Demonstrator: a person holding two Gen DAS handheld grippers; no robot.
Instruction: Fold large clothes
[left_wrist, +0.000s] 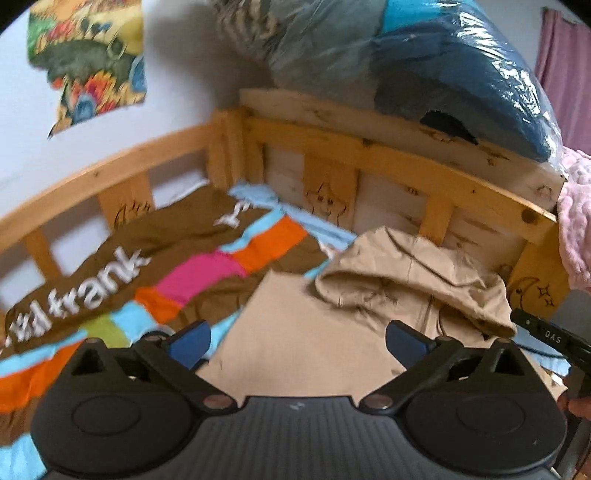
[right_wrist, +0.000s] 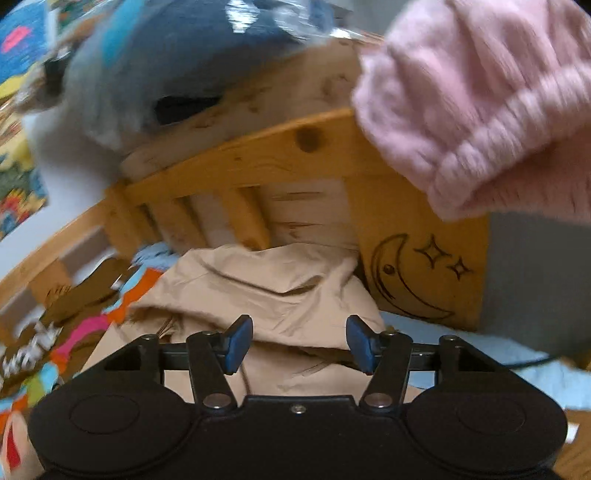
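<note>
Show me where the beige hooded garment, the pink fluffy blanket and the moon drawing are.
beige hooded garment (left_wrist: 417, 269), left wrist view, on its hood.
pink fluffy blanket (right_wrist: 480, 103), right wrist view, on its middle.
moon drawing (right_wrist: 397, 280), right wrist view, on the crescent.

A wooden bed frame (left_wrist: 369, 147) curves across the middle of the left wrist view, its slats bearing burnt-in drawings, with a moon and two stars (right_wrist: 417, 273) on the end post at right of centre in the right wrist view. A brown bedspread (left_wrist: 110, 266) with orange, pink and light-blue blocks and white lettering fills the left of the frame. At upper left a colourful poster (left_wrist: 88, 59) hangs on the white wall. At the top a plastic-wrapped blue bundle (left_wrist: 443, 66), perhaps bedding, sits on the headboard. A fluffy pink blanket (right_wrist: 480, 92) drapes at upper right.
</note>
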